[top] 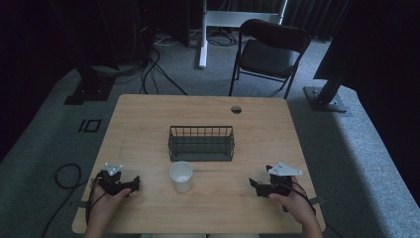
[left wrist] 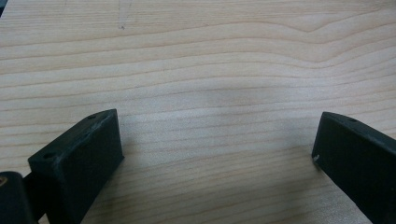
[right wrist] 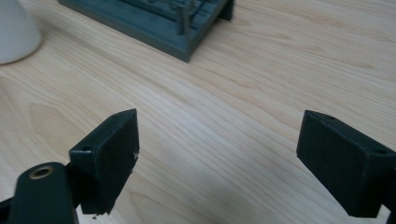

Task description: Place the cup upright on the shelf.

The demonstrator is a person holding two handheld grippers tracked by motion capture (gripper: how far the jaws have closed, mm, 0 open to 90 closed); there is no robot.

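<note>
1. Wood-grained table (top: 148, 124) in the high view carried a white cup (top: 182, 176) standing upright just in front of a dark wire basket (top: 201, 143), apart from it. The left gripper (top: 134, 184) and right gripper (top: 253, 184) rested low at either side, well apart from the cup.
2. Left gripper view: its jaws stood wide, with nothing between them but bare wood (no object within reach).
3. Right gripper view: the right gripper (right wrist: 217, 144) likewise gaped wide and empty, with the cup (right wrist: 16, 30) at the upper left and the basket's corner (right wrist: 182, 28) beyond.
4. Judged from this, nothing had been picked up yet; grasping and placing the cup all remained.
</note>
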